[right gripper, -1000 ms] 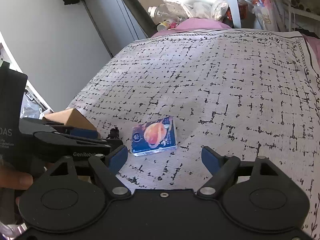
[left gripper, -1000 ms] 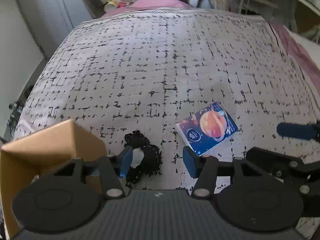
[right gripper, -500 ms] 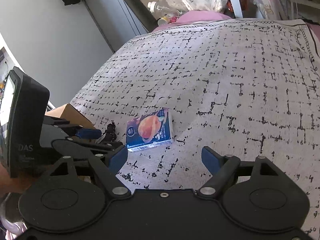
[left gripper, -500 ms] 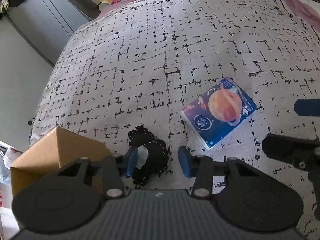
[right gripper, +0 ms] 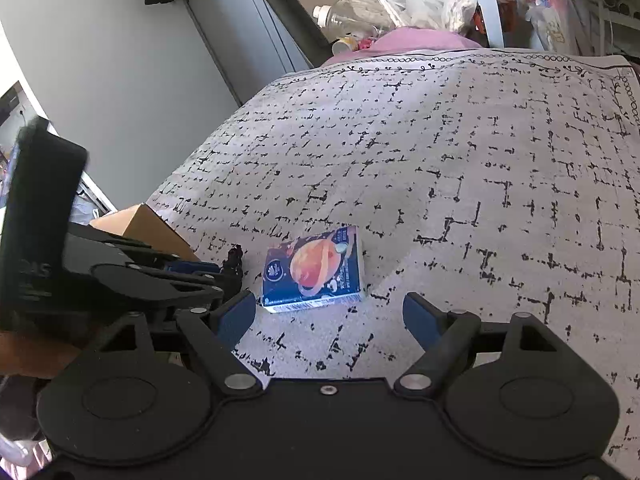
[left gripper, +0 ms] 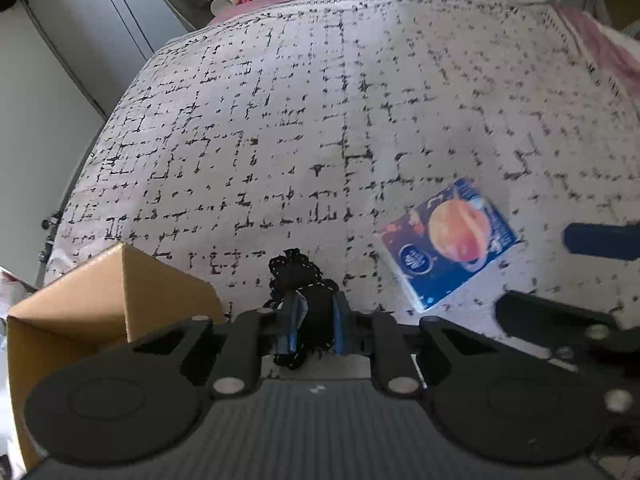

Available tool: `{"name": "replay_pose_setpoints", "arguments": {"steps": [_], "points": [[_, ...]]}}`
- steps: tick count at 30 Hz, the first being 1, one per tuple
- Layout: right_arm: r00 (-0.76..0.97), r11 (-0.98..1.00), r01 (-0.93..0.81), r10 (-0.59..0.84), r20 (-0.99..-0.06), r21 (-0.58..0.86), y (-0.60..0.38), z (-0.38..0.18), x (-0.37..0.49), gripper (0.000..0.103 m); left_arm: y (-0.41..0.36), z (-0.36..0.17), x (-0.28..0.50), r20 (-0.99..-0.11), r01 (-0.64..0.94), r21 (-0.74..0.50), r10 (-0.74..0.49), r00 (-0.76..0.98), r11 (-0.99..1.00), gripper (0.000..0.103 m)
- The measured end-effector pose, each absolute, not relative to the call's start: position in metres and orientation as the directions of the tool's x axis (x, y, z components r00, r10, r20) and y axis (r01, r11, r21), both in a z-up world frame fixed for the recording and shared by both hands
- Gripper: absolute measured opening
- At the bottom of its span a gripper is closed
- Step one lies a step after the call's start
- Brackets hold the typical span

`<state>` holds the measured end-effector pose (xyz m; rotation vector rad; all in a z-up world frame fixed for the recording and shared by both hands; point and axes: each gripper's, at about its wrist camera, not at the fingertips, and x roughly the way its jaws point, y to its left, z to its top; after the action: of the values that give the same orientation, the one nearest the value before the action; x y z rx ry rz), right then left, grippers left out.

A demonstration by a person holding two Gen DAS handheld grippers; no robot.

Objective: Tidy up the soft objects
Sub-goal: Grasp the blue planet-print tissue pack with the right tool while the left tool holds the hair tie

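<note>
My left gripper (left gripper: 314, 322) is shut on a black lacy scrunchie (left gripper: 298, 276), low over the patterned bedspread (left gripper: 320, 120). Part of the scrunchie sticks out ahead of the blue pads. A blue tissue pack with an orange planet print (left gripper: 450, 242) lies on the bedspread to the right of it; it also shows in the right wrist view (right gripper: 314, 270). My right gripper (right gripper: 330, 316) is open and empty, just short of the pack. The left gripper (right gripper: 192, 270) shows at the left of the right wrist view.
An open cardboard box (left gripper: 104, 304) stands at the bed's left edge beside my left gripper, also seen in the right wrist view (right gripper: 148, 226). A grey wardrobe (right gripper: 224, 40) and clutter of bottles (right gripper: 340, 16) lie beyond the bed's far end.
My left gripper's jaws have closed on the black scrunchie, which lay loose between them before. My right gripper has drawn a little nearer the tissue pack and stays open.
</note>
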<state>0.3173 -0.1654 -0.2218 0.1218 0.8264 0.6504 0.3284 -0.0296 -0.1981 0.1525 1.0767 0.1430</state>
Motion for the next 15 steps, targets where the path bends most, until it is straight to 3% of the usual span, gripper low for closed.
{"name": "replay_pose_setpoints", "arguments": {"steps": [15], "points": [[0.530, 0.807, -0.551, 0.534, -0.659, 0.211, -0.126, -0.223, 0.314, 0.083, -0.011, -0.149, 0.312, -0.810, -0.077, -0.014, 0.034, 0.586, 0.997, 0.008]]}}
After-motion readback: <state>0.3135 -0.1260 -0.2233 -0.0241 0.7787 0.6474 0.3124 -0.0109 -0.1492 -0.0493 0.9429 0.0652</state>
